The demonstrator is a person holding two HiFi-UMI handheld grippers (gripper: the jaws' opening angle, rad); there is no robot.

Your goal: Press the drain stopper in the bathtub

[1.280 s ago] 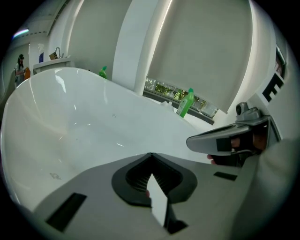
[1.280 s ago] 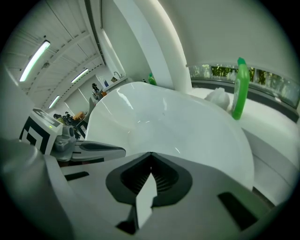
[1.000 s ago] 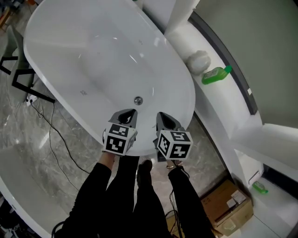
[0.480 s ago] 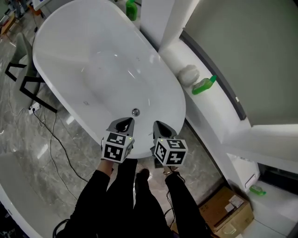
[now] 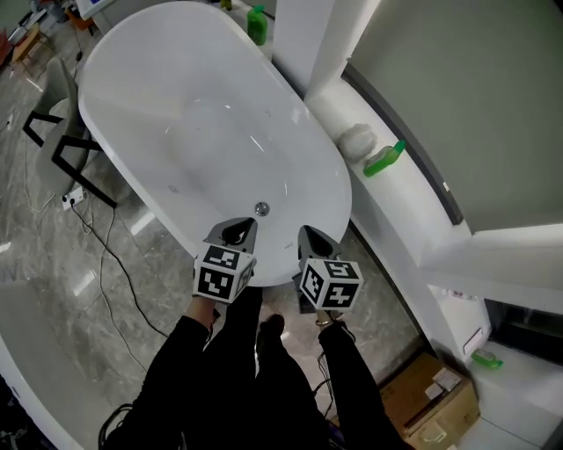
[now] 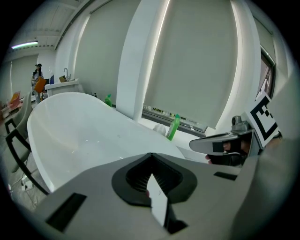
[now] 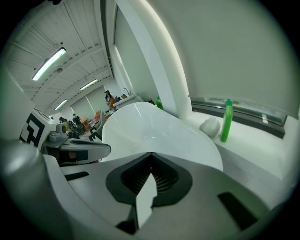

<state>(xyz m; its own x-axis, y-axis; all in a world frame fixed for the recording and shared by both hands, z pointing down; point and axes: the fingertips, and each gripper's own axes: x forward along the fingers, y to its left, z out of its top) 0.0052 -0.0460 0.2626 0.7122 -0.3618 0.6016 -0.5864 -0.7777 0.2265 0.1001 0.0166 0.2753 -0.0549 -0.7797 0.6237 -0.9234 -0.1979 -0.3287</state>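
Observation:
The white oval bathtub (image 5: 176, 97) fills the upper left of the head view. Its small round metal drain stopper (image 5: 261, 208) sits on the tub floor near the near end. My left gripper (image 5: 238, 231) hovers over the tub's near rim, just below and left of the stopper, jaws shut and empty. My right gripper (image 5: 314, 237) hangs beside it over the rim's right part, also shut and empty. In the left gripper view the shut left gripper (image 6: 150, 154) points across the bathtub (image 6: 70, 126); the right gripper view shows the right gripper (image 7: 150, 153) the same way. The stopper is hidden in both gripper views.
A green bottle (image 5: 384, 160) lies on the white ledge (image 5: 413, 220) right of the tub, next to a white ball-like thing (image 5: 357, 139). Another green bottle (image 5: 257, 24) stands at the far end. A black frame (image 5: 66, 145) and a cable (image 5: 110, 264) are left; a cardboard box (image 5: 431, 395) is lower right.
The head view has shifted, so the tub sits slightly further right and lower in the picture. Both grippers stay shut, side by side over the near rim.

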